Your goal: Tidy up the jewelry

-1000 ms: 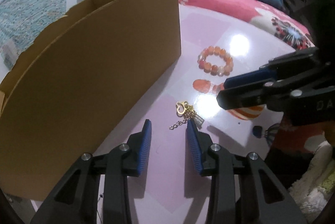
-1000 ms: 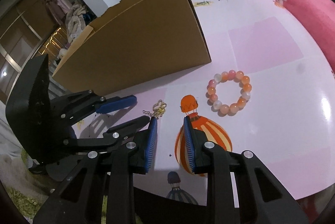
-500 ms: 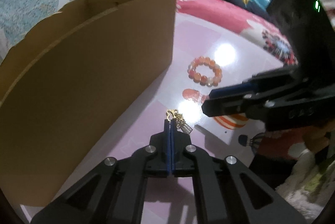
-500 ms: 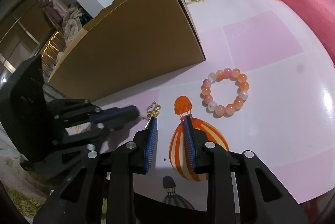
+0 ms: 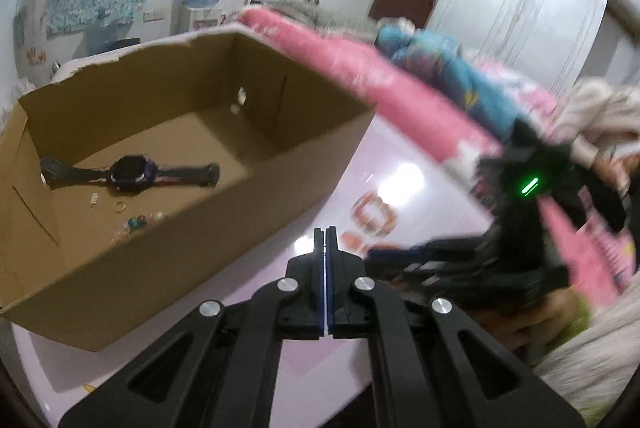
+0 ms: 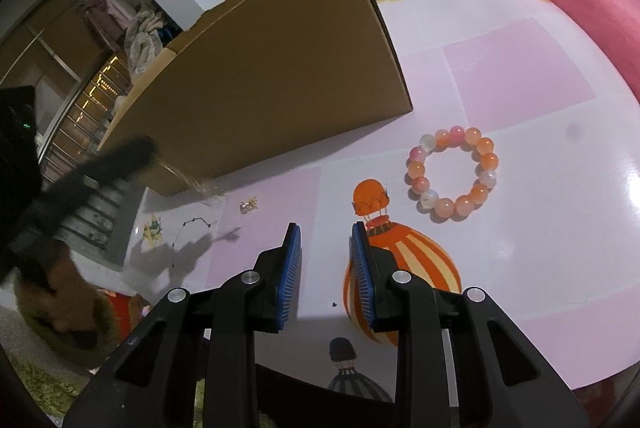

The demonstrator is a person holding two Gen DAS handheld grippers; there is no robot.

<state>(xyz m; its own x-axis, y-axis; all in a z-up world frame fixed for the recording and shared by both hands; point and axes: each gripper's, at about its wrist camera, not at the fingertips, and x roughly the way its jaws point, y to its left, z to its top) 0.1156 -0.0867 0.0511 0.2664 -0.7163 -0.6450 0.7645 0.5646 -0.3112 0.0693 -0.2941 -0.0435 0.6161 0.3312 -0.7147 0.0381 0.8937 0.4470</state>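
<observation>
Left claw (image 5: 326, 232) pinches gold chain (image 6: 198, 183) near cardboard box (image 5: 280, 187); bead bracelet (image 6: 452, 171) on tabletop (image 6: 520, 87).
Left claw fully closed, pitched down, box at its 10 o'clock. Chain dangles blurred: likely light, limp, snag-prone; pinch mid-strand. Right claw (image 6: 326, 226) parted, empty, angled down, bracelet at 2 o'clock.
</observation>
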